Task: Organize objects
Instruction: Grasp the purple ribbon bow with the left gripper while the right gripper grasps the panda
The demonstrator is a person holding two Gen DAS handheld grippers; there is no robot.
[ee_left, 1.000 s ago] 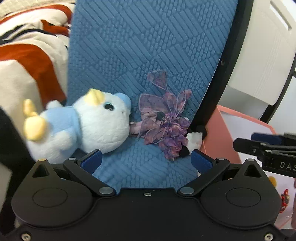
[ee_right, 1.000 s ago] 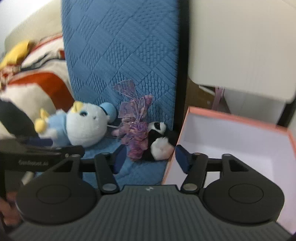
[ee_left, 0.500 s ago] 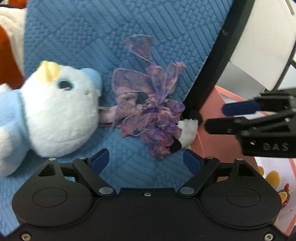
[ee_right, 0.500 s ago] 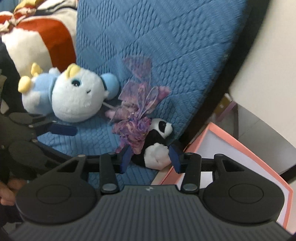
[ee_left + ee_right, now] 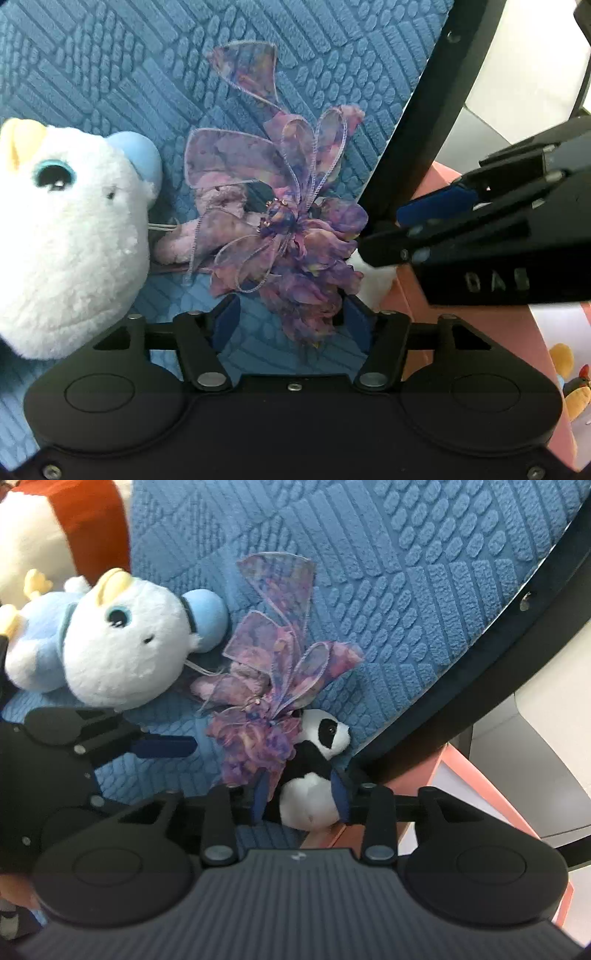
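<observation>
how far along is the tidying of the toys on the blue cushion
Early. Already away: one toy shows inside the pink box. In hand: the right tool brackets the panda, the left tool brackets the purple bow. Left: the white plush lies untouched on the blue cushion.

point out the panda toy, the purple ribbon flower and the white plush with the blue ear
panda toy (image 5: 310, 805), right wrist view, white belly.
purple ribbon flower (image 5: 280, 218), left wrist view, beaded centre.
white plush (image 5: 122, 653), right wrist view, face.

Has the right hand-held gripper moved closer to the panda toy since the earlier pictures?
Yes. The right hand-held gripper has advanced toward the blue cushion; its fingers now flank the panda plush, which earlier lay well ahead of them.
</observation>
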